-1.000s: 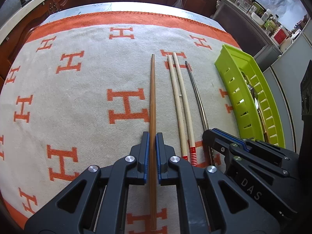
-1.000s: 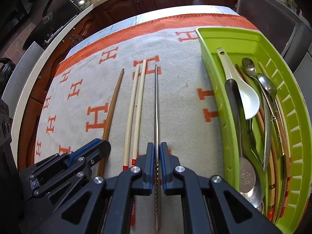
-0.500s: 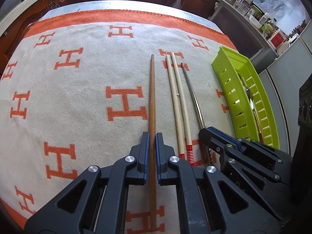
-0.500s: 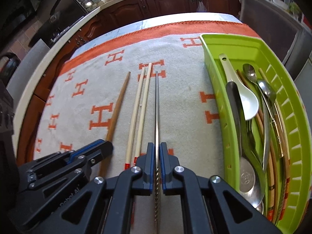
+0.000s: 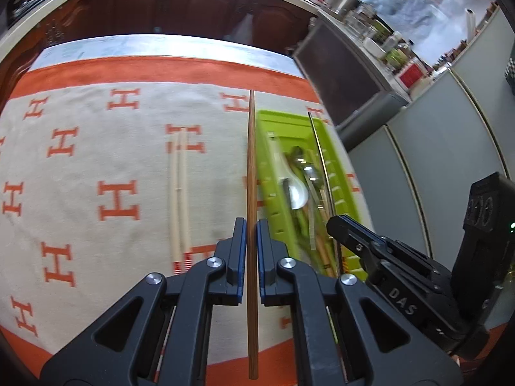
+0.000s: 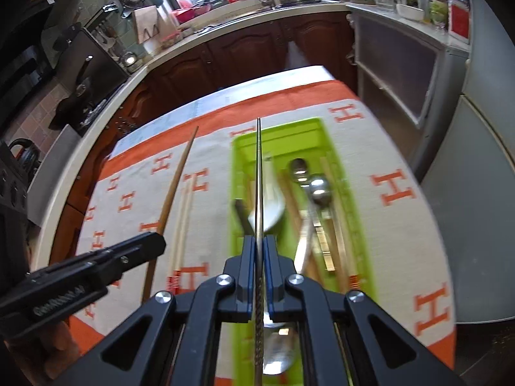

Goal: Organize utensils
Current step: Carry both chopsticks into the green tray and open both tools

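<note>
My left gripper (image 5: pixel 252 225) is shut on a dark wooden chopstick (image 5: pixel 251 167), held in the air just left of the green tray (image 5: pixel 268 222). In the right wrist view the same wooden chopstick (image 6: pixel 175 189) slants beside the tray. My right gripper (image 6: pixel 259 241) is shut on a metal chopstick (image 6: pixel 258 177) that hangs lengthwise over the green tray (image 6: pixel 238 160). That metal chopstick (image 5: pixel 318 151) shows over the tray in the left wrist view too. A pair of pale chopsticks (image 5: pixel 178 199) with red-striped ends lies on the cloth.
The tray holds a white ceramic spoon (image 5: pixel 294 189), metal spoons (image 6: pixel 317 189) and several other utensils. A cream cloth with orange H marks (image 5: pixel 119 199) covers the table. Dark cabinets (image 6: pixel 251 51) and a cluttered counter stand beyond the far edge.
Both grippers have lifted their chopsticks off the cloth and carried them right; the metal one now hangs over the tray, the wooden one beside it. The pale pair stays on the cloth.
</note>
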`<control>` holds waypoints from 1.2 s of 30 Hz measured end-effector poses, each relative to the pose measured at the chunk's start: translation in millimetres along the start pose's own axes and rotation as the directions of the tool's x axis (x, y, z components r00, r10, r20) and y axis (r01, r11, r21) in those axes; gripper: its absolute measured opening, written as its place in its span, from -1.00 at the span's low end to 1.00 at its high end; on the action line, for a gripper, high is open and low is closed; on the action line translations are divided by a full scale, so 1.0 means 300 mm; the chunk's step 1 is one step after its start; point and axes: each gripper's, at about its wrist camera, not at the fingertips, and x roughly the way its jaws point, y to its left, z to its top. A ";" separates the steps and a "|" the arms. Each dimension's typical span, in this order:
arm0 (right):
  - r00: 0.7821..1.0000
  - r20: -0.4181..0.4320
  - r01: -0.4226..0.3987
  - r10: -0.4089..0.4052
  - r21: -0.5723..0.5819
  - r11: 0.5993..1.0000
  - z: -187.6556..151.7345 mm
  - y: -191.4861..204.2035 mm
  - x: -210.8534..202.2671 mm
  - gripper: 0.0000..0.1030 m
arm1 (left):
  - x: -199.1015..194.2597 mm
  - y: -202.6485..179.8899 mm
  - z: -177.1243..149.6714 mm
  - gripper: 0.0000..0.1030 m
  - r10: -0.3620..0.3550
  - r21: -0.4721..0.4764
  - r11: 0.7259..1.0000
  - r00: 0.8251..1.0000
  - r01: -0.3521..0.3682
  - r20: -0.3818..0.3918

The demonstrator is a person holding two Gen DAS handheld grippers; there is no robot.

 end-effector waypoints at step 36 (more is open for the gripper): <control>0.995 -0.042 -0.092 0.095 0.059 0.994 -0.028 -0.044 -0.011 -0.82 | 0.035 -0.138 -0.009 -0.48 0.027 0.087 0.996 0.995 -0.018 -0.097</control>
